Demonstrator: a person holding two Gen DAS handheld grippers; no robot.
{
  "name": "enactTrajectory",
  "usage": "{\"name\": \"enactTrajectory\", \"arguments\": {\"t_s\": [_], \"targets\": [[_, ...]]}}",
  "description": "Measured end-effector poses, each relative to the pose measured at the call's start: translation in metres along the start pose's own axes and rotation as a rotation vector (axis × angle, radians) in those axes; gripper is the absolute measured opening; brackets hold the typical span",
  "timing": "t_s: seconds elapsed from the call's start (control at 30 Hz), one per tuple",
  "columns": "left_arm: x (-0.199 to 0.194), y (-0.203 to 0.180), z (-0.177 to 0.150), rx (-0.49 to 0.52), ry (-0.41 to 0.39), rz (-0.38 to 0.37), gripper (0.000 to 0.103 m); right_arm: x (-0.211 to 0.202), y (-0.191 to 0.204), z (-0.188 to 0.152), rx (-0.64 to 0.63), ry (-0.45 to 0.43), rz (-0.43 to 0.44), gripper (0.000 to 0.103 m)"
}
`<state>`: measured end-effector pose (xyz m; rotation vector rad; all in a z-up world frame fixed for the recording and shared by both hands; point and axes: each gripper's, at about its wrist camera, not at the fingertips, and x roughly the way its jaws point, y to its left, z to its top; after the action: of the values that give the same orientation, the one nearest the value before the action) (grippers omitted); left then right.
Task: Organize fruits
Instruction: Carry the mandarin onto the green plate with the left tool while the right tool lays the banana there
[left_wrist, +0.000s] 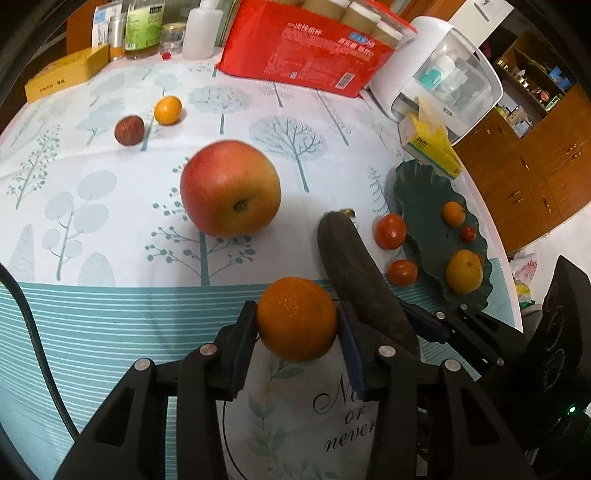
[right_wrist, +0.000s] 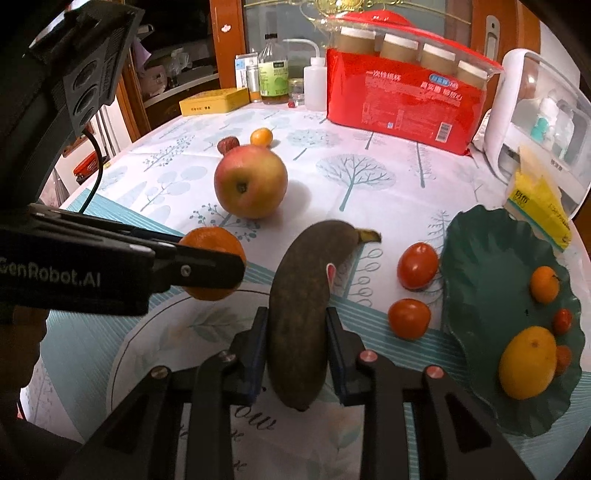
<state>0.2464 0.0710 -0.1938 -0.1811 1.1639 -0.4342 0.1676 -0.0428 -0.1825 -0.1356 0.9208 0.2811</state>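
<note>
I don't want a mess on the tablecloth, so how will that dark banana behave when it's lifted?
The banana is brown nearly all over, so it is probably very ripe and soft; the right hand-held gripper, shut around its lower part, could bruise or split it. Held near one end, it may droop or swing. Being long and curved, it seems unlikely to roll once laid in the green dish.

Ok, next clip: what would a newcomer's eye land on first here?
Probably the two grips up front: the left gripper clamps a round orange tangerine, and the right gripper is shut on a dark, overripe brown banana. Next, the big red-yellow apple mid-table, and the scalloped dark green plate at right, holding small fruits.
</note>
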Motion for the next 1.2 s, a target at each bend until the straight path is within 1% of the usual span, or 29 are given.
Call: {"name": "enactTrajectory", "arguments": {"t_s": [0.2,0.33,0.47,0.63,0.97,1.07,1.2], "targets": [[-0.017,-0.010,0.000,0.022,-0.035,0.012,0.042,-0.021,-0.005,0.001,-0.007,-0.046,-0.024,0.029],[-0.030,-0.019,0.003,0.023,-0.072,0.010,0.042,-0.037,-0.012,0.004,-0.016,-0.080,-0.035,0.029],[-0.044,-0.033,0.011,0.034,-0.127,0.008,0.042,-0.052,-0.021,0.007,-0.021,-0.112,-0.051,0.029],[-0.052,-0.055,0.020,0.054,-0.168,0.004,0.042,-0.066,-0.035,0.005,-0.023,-0.131,-0.071,0.029],[-0.043,-0.106,0.047,0.092,-0.219,0.005,0.042,-0.082,-0.079,0.000,-0.012,-0.147,-0.103,0.029],[-0.035,-0.121,0.052,0.101,-0.218,0.006,0.042,-0.084,-0.095,-0.002,-0.006,-0.149,-0.111,0.029],[-0.019,-0.138,0.057,0.106,-0.197,0.003,0.042,-0.086,-0.118,-0.005,0.011,-0.148,-0.106,0.029]]}}
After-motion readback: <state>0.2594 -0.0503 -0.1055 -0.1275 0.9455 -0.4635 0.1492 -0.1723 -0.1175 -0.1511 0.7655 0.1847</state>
